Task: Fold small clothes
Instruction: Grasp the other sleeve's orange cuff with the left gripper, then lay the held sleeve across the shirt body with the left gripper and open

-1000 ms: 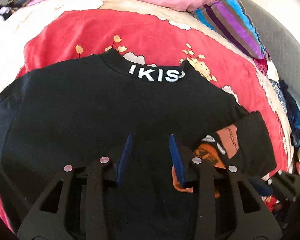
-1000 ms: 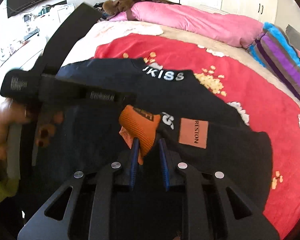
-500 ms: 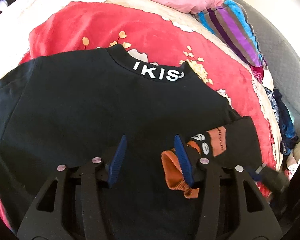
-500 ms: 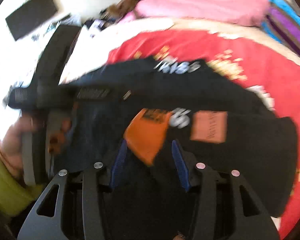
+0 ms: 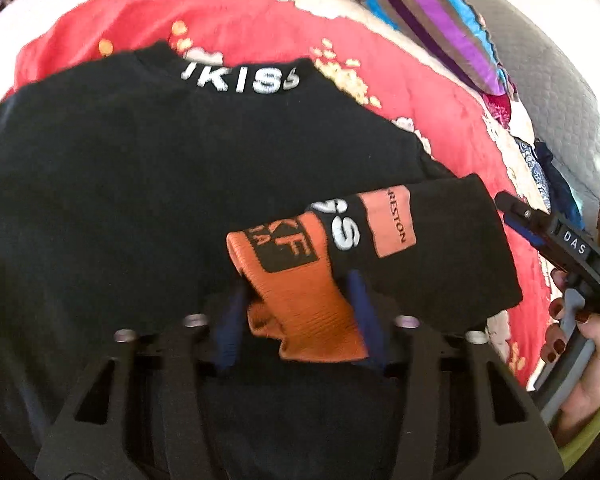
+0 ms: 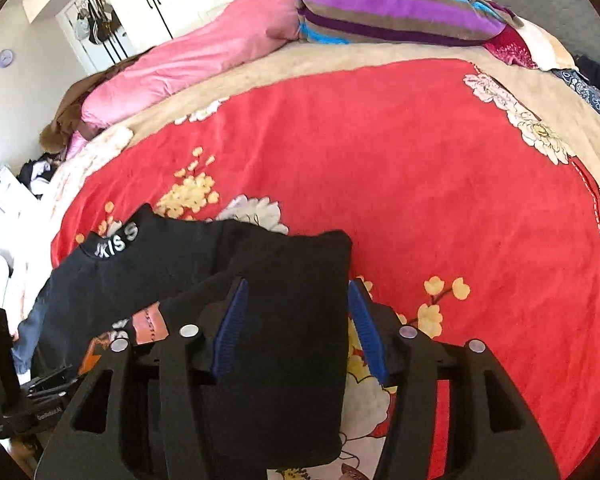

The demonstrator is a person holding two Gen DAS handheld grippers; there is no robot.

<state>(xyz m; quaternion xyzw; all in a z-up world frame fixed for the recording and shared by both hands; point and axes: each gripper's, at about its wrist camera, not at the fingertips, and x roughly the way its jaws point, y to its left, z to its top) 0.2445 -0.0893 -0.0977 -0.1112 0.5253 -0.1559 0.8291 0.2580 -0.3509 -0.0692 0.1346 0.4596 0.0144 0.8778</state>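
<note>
1. While the black sweater [image 5: 148, 184] lay spread on the red flowered blanket [image 6: 400, 168], collar with white lettering at the far side, its one sleeve [image 5: 432, 248] sat folded across the body.
2. That sleeve ended in an orange cuff [image 5: 300, 292] with a black printed patch, and a salmon label was stitched further up it.
3. Left gripper [image 5: 300, 312] had just been closing, and its blue pads [image 5: 362, 312] were right up against both sides of the orange cuff, so pretty much pinching it.
4. Right gripper [image 6: 296, 328] was a different story: jaws had just been opening and stood spread wide, one pad over the black sleeve fabric, the other past its edge over the blanket. Nothing squeezed there, as far as I could see.
5. From the left wrist view you could spot the right gripper off to the right side, with the person's right hand [image 5: 580, 360] wrapped round its handle, dark red nails and a green sleeve showing.
6. Up at the head of the bed were a pink pillow [image 6: 204, 52] and a striped blanket roll [image 6: 380, 4], well apart from the sweater.
</note>
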